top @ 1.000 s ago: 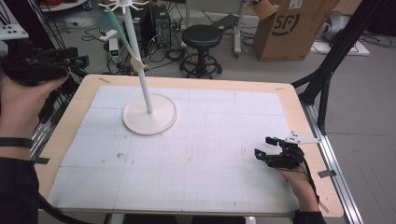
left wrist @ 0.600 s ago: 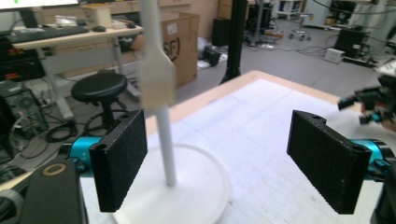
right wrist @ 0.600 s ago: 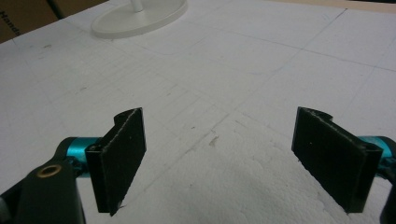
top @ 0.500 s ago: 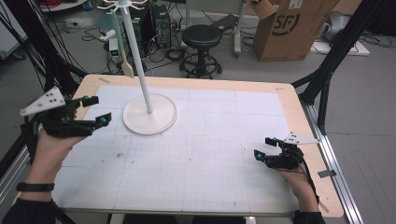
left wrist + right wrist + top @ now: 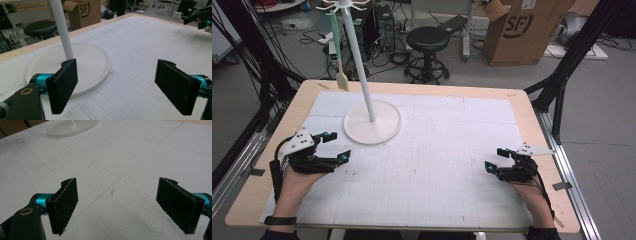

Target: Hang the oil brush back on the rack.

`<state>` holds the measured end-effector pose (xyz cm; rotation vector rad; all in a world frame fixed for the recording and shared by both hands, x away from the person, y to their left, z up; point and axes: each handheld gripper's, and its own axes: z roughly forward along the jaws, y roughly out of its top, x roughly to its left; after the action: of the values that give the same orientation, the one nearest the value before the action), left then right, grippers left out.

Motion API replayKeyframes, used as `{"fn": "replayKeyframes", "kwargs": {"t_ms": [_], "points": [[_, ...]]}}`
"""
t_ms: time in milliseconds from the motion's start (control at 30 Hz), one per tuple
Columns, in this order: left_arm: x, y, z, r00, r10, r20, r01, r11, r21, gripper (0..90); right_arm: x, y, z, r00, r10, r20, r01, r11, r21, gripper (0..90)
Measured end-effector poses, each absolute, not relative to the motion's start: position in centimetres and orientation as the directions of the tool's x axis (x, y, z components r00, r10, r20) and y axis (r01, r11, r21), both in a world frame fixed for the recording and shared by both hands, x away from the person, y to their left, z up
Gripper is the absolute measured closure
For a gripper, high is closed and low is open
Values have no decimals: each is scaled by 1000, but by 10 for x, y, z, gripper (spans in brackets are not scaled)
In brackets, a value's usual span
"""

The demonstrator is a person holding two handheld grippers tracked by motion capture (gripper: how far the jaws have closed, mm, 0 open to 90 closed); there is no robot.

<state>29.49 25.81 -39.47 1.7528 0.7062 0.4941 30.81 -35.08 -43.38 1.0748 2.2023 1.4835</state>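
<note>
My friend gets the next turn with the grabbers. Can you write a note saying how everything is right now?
Left gripper: open, empty, low over the table beside the white stand.
Right gripper: open, empty, near the table's right edge.
A spatula hangs from a hook at the top of the stand.
Done: the spatula is hung.
Left: nothing lies loose on the mat; probably just rest the grippers.
</note>
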Motion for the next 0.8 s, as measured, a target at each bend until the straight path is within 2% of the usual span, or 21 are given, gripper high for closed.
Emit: {"fn": "replayKeyframes", "kwargs": {"t_ms": [233,800], "points": [[296,260,-417,726,685,-61,250,-181,951,193,304,-352,-435,-676,721,152,427,216,878,170],[296,264,-427,727,681,-89,278,-173,945,193,299,-356,-439,-663,733,153,444,220,869,170]]}}
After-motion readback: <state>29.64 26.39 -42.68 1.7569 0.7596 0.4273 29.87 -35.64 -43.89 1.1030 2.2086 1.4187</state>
